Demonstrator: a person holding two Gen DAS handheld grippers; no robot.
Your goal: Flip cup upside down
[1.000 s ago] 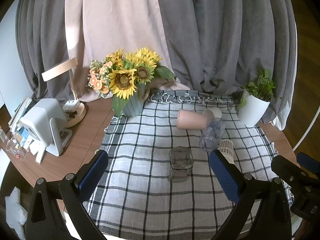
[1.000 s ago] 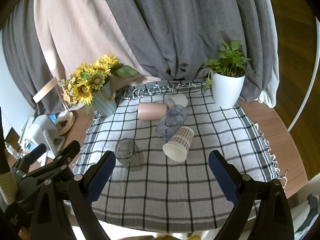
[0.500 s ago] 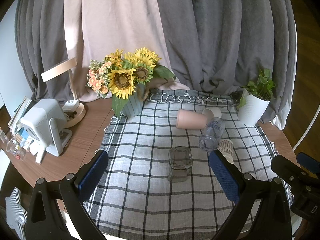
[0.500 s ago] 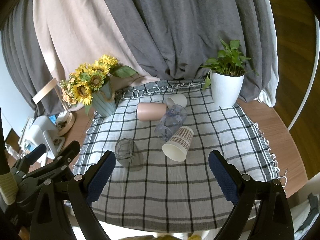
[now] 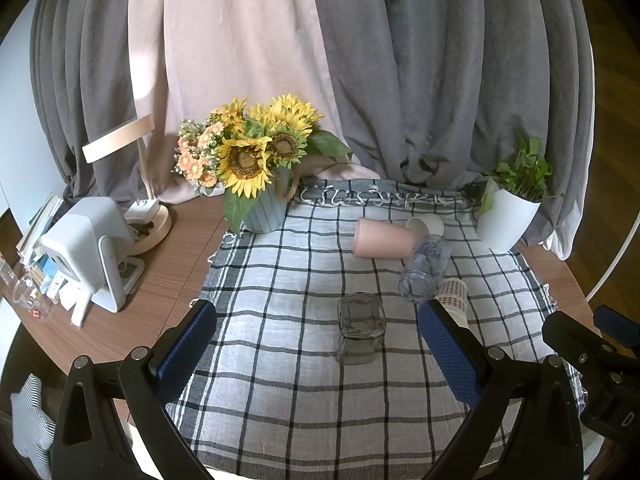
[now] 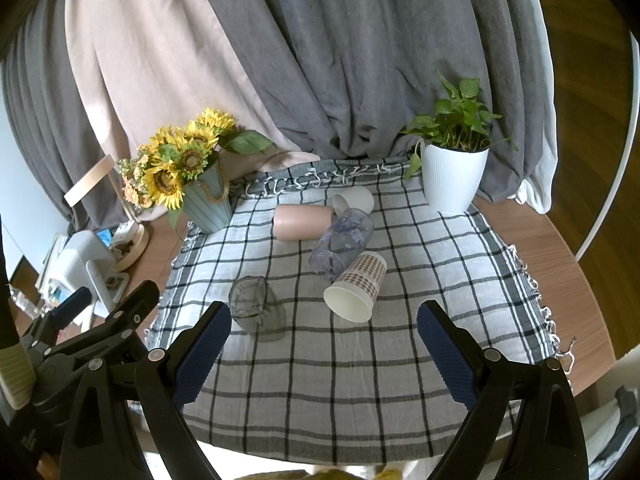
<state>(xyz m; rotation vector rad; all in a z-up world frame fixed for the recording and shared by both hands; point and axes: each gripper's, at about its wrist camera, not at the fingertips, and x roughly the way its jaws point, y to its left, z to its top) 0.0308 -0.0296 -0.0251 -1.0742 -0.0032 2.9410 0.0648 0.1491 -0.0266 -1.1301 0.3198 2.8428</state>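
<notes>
We see both grippers, left (image 5: 316,340) and right (image 6: 322,344), spread wide, holding nothing, above the cloth's (image 6: 420,360) near edge. Grey glass cup (image 6: 256,310) lies on its side mid-cloth; four other cups (image 6: 340,240) lie toward the far edge.

My wooden counter (image 6: 540,248) carries a checked cloth (image 6: 400,360) across its middle. Directly on the wood: sunflower vase (image 5: 264,210), lamp base (image 5: 154,230) and white device (image 5: 92,248) toward the left edge; white plant pot (image 6: 452,180) at the far right corner.
</notes>
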